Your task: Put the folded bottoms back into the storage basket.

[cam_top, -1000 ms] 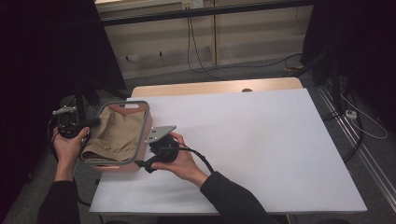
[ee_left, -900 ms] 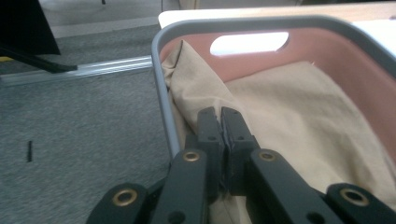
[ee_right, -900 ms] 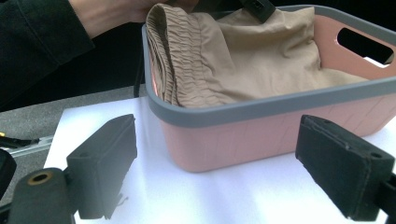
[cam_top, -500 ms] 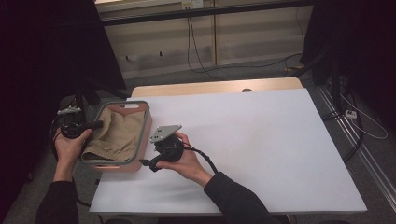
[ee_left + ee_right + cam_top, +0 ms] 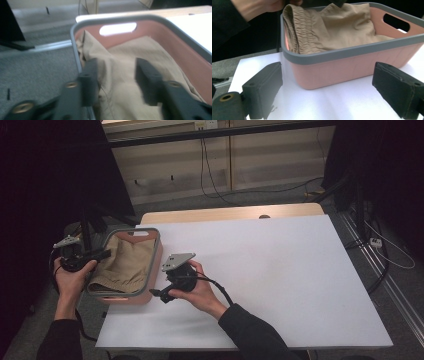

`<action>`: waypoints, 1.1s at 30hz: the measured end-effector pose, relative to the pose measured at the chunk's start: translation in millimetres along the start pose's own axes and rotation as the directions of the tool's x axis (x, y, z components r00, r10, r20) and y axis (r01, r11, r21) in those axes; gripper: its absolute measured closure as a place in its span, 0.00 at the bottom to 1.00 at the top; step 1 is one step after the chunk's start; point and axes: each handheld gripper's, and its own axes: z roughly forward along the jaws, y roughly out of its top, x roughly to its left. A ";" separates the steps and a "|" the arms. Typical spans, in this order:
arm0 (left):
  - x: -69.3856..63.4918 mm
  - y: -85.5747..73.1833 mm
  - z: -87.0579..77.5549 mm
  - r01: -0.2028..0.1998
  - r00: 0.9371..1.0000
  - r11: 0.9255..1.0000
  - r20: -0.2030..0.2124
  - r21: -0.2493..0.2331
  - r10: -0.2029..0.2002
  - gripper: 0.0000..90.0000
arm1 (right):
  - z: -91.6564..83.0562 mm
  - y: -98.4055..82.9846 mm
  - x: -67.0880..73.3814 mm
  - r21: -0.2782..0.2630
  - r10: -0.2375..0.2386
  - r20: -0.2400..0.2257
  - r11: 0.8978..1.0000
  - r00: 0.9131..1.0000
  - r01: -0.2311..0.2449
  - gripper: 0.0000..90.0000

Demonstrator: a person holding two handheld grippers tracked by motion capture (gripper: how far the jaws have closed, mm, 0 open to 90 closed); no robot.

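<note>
Two grippers are flanking a pink basket [image 5: 150, 292] that is sitting at the left edge of the white table [image 5: 280, 285], its floor covered by a crumpled tan garment [image 5: 125, 265]. The left gripper [image 5: 113, 75] is hovering over the basket's outer rim with its jaws having just been opening; they are now standing apart above the cloth with no fabric pinched between them, which reads as a release after tucking the garment inside. The right gripper [image 5: 327, 87] is waiting released, low on the table beside the basket's near wall, jaws spread wide, likely placed to steady the basket.
</note>
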 end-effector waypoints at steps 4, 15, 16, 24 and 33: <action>-5.7 -0.6 -6.7 -0.043 0.998 0.997 -0.052 -0.070 0.039 0.35 | -1.5 -0.3 -2.1 -0.002 0.018 -0.001 1.000 1.000 -0.018 0.08; -18.4 -6.8 -22.9 -0.057 0.994 0.991 -0.097 -0.122 0.045 0.05 | -6.8 0.8 -2.4 -0.031 0.027 0.066 0.999 0.997 -0.025 0.07; -20.3 -7.8 -25.0 -0.070 0.995 0.990 -0.086 -0.119 0.060 0.05 | -7.3 0.9 -2.2 -0.031 0.028 0.070 0.999 0.997 -0.026 0.07; -41.8 -16.9 -39.4 -0.091 0.995 0.988 -0.055 -0.123 0.085 0.05 | -11.6 -3.5 -2.1 -0.020 0.051 0.116 0.999 0.992 -0.049 0.05; -58.9 -23.4 -55.1 -0.107 0.993 0.987 -0.066 -0.124 0.099 0.07 | -22.0 -9.7 -2.9 -0.037 0.051 0.176 0.998 0.983 -0.045 0.04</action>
